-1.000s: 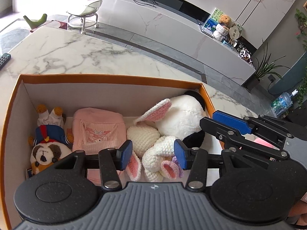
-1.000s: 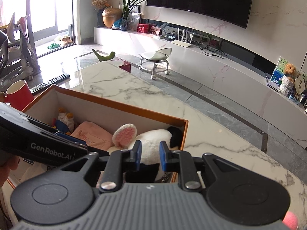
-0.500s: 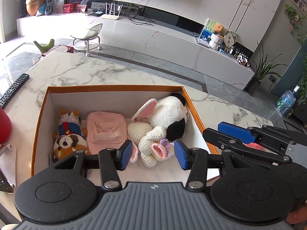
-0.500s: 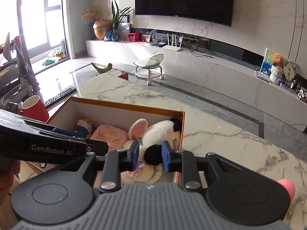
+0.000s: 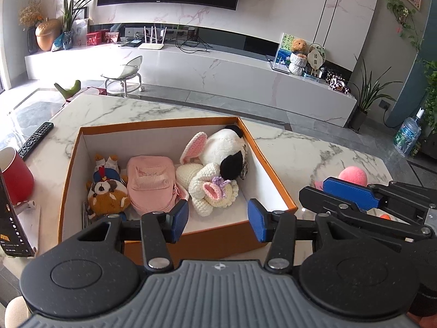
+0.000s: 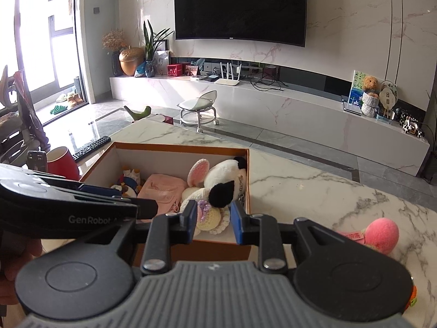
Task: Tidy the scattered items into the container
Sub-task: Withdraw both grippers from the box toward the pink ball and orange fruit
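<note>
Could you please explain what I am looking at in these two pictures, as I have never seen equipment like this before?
There is no robot here: a person holds a pair of hand-held tongs in each hand, and each carries a wide-angle camera looking forward along its two blue-padded fingers. One picture comes from the left tongs, the other from the right tongs; each also catches the other pair at its edge. Both pairs are empty and held near the front of an orange box on a marble table. The left pair stands open.

In the box lie a raccoon plush, a pink pouch, a crocheted bunny and a black-and-white plush. A pink plush toy still lies on the table to the right of the box. A red cup and a remote control sit to the left.
</note>
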The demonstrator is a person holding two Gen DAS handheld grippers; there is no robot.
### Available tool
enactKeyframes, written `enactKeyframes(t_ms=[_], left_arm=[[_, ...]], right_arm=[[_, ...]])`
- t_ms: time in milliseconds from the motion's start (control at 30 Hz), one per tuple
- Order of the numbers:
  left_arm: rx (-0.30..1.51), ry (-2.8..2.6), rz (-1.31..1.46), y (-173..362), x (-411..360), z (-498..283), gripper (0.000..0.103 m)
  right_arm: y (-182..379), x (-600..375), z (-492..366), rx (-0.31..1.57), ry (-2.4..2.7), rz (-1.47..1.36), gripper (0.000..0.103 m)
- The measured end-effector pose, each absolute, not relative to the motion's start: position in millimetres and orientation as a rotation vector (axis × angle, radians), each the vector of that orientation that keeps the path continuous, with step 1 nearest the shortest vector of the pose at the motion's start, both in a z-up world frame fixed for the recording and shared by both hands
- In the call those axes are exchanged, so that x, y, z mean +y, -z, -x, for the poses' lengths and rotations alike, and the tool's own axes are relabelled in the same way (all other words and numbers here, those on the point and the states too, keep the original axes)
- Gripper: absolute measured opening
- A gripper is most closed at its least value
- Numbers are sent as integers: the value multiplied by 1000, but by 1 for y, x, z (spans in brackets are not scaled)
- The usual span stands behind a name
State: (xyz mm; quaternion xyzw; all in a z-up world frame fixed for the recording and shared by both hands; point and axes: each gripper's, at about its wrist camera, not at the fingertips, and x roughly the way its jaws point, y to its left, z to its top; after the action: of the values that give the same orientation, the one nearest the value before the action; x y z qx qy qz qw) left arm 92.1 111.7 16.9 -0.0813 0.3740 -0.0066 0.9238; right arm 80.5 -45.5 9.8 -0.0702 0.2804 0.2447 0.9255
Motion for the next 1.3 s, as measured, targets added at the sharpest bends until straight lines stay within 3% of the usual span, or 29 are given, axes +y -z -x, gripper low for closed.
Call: enactKeyframes(t_ms=[1067, 1300], left_arm=[[676, 163, 20, 13, -16, -52, 56], [680, 176, -8, 23, -35, -65, 62]], right_arm=[[26, -170, -12, 529, -226, 22, 30], [37, -193, -18, 528, -170, -4, 44]])
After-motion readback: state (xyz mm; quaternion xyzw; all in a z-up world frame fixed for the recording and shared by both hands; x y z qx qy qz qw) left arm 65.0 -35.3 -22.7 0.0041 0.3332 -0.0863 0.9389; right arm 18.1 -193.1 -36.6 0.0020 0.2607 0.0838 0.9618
